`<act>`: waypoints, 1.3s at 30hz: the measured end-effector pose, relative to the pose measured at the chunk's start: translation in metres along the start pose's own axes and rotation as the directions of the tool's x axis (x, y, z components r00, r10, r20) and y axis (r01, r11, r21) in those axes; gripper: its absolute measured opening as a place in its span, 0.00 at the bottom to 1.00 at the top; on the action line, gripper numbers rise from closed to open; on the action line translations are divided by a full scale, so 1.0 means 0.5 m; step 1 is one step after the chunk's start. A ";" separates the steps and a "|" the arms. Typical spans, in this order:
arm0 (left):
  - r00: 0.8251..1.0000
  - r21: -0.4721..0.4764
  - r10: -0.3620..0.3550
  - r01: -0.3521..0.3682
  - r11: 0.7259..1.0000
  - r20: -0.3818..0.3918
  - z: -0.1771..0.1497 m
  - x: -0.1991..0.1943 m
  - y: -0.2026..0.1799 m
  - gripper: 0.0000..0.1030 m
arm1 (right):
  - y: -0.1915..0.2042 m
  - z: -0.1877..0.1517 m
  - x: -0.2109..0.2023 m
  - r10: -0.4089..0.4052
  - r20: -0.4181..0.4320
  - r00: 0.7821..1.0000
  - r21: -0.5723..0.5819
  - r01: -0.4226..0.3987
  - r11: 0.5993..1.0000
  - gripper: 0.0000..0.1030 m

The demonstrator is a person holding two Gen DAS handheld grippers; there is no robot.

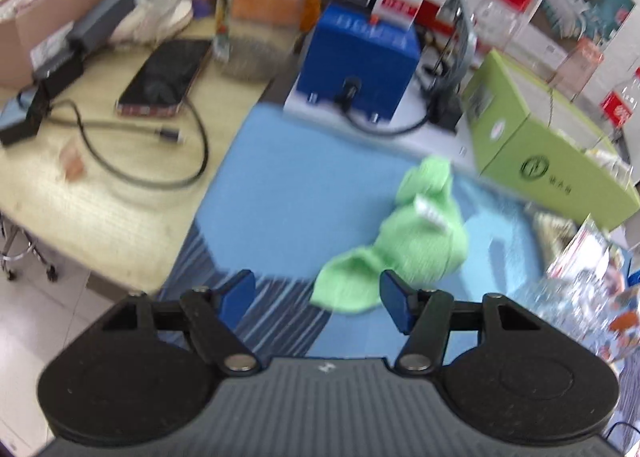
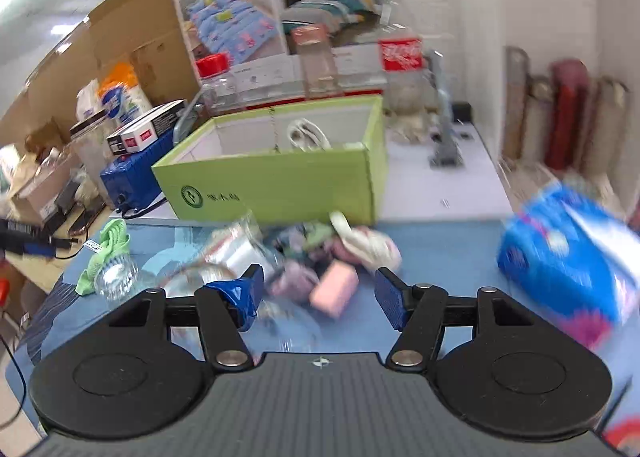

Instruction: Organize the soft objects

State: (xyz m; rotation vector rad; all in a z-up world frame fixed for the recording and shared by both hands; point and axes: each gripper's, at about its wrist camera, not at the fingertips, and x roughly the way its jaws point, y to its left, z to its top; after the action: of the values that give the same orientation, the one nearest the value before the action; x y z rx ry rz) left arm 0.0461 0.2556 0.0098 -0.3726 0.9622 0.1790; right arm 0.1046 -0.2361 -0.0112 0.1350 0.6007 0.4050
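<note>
Both tools hang over the blue mat [image 1: 304,185] with nothing in them; the left gripper [image 1: 316,299] has its jaws spread, with only mat and a striped edge showing between the pads; the right gripper [image 2: 318,299] is likewise spread and empty.

The green cloth [image 1: 416,233] lies crumpled on the mat just beyond the left gripper's right-hand pad, its near flap almost at that pad, though whether they touch I cannot tell through the blur. Further right, a heap of small soft pieces [image 2: 320,253] sits on the mat just in front of the green box [image 2: 280,181], with a pink block [image 2: 335,289] nearest the right gripper; clear plastic wrapping [image 2: 236,253] and a glass tumbler [image 2: 116,277] lie to the left of the heap, the tumbler touching the cloth's near end.

What worries me from here: the cloth sits off to one side of the left jaws, so a closing there may catch a single flap and drag the rest across the mat; the tumbler could tip or roll if the cloth is pulled from beside it; the right jaws, aimed at a mixed heap, might well pinch wrapping along with a soft piece; both views are smeared, which suggests quick hands and a poor aim.
</note>
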 end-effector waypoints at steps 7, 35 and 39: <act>1.000 -0.025 0.005 -0.006 1.000 -0.021 -0.009 0.017 0.000 0.60 | -0.035 0.002 0.025 -0.067 -0.017 0.998 0.058 0.068 0.996 0.46; 1.000 0.078 0.011 -0.011 0.997 0.005 0.030 0.024 -0.078 0.60 | -0.012 -0.007 0.106 -0.090 -0.227 0.970 -0.302 0.018 0.953 0.48; 1.000 0.062 0.015 -0.015 0.998 -0.010 0.033 0.030 -0.073 0.60 | -0.009 0.002 0.130 -0.091 -0.218 0.972 -0.357 0.007 0.934 0.48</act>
State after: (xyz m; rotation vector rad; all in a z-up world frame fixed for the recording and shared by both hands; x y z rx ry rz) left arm 0.0787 0.2279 0.0142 -0.3100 0.9789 0.1606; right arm 0.1553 -0.2135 -0.0457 -0.2772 0.7495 0.4780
